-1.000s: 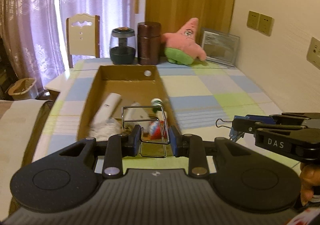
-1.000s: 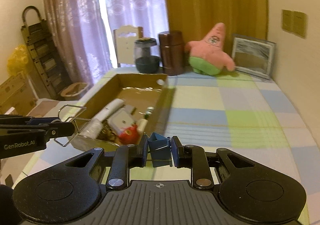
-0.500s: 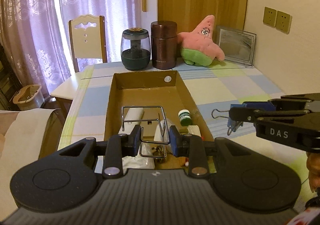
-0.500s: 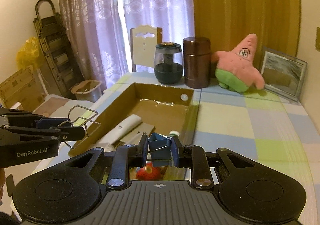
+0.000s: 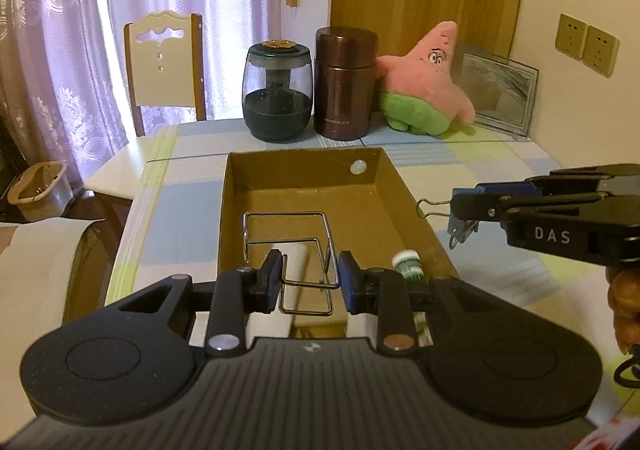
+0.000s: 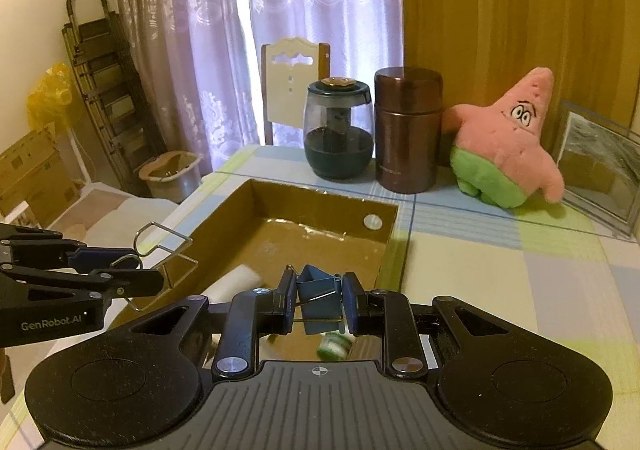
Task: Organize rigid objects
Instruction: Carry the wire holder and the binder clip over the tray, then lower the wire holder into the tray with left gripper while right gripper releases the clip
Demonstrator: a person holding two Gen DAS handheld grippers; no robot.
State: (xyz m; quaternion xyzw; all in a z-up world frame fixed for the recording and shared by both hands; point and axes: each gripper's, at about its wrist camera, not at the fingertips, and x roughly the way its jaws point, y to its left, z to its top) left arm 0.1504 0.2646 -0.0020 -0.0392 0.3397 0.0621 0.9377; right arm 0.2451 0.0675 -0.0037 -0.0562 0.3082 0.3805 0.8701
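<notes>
**Both grippers loaded, over the box**

Left gripper (image 5: 307, 282): jaws pinch a wire frame (image 5: 286, 238) by its near end. The frame sticks out forward, held over the open cardboard box (image 5: 404, 194), clear of the box floor as far as the left wrist view shows.

Right gripper (image 6: 319, 300): jaws pinch a blue binder clip (image 6: 318, 290), its wire handles pressed between the pads. In the left wrist view the clip hangs just outside the box's right wall; in the right wrist view it sits over the near end of the box.

In the box: a white tube (image 5: 296, 262) lying lengthwise under the frame, and a small green-capped bottle (image 5: 408, 262) at the near right. A round white sticker (image 5: 357, 167) is on the far inner wall. The far half of the box floor is bare.

Box rests on a checked tablecloth (image 6: 520, 270). Behind it, in a row: dark glass jar (image 6: 338, 134), brown canister (image 6: 408, 130), pink star plush (image 6: 504, 146), picture frame (image 6: 600, 170). A chair (image 5: 164, 66) stands at the table's far edge.
</notes>
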